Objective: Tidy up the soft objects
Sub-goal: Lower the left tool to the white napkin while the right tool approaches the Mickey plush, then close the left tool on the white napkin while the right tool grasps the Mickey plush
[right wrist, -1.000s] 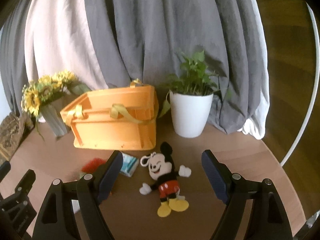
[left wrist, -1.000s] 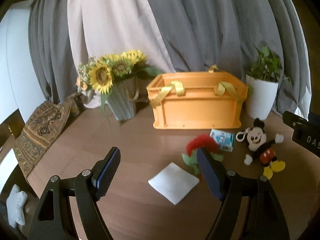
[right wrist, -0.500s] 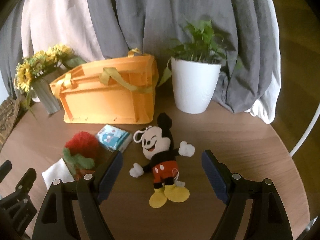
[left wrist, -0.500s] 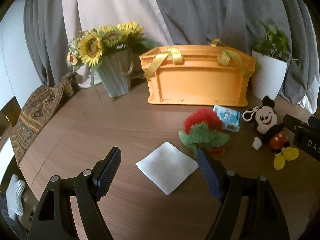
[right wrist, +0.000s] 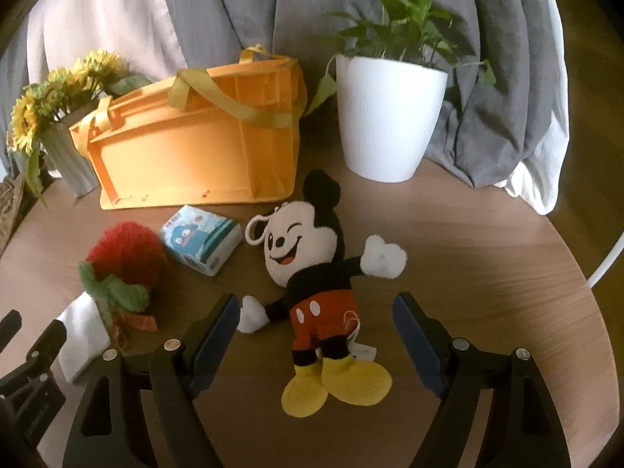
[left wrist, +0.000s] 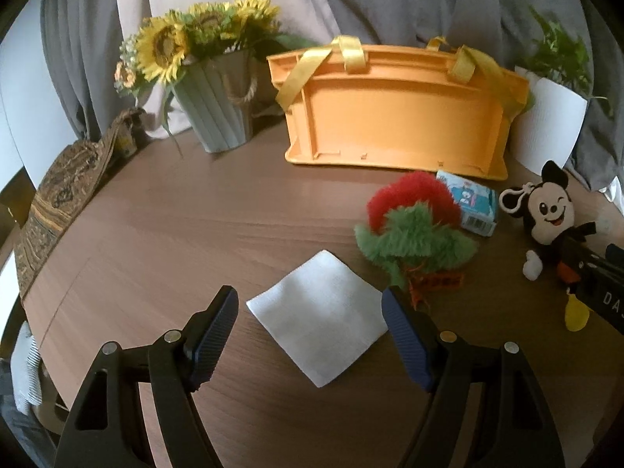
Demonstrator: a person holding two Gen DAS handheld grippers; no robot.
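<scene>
A white folded cloth lies on the wooden table between the fingers of my open left gripper. A red and green plush flower sits just right of it. A Mickey Mouse plush lies on its back, its legs between the fingers of my open right gripper. A small blue tissue pack lies between the flower and Mickey. An orange crate with yellow straps stands behind them.
A grey vase of sunflowers stands left of the crate. A white pot with a green plant stands to its right. Grey and white curtains hang behind. A patterned cloth lies at the table's left edge.
Both grippers have moved forward and down toward the table. The cloth now sits between the left fingers and Mickey's legs between the right fingers. Both stay open.
</scene>
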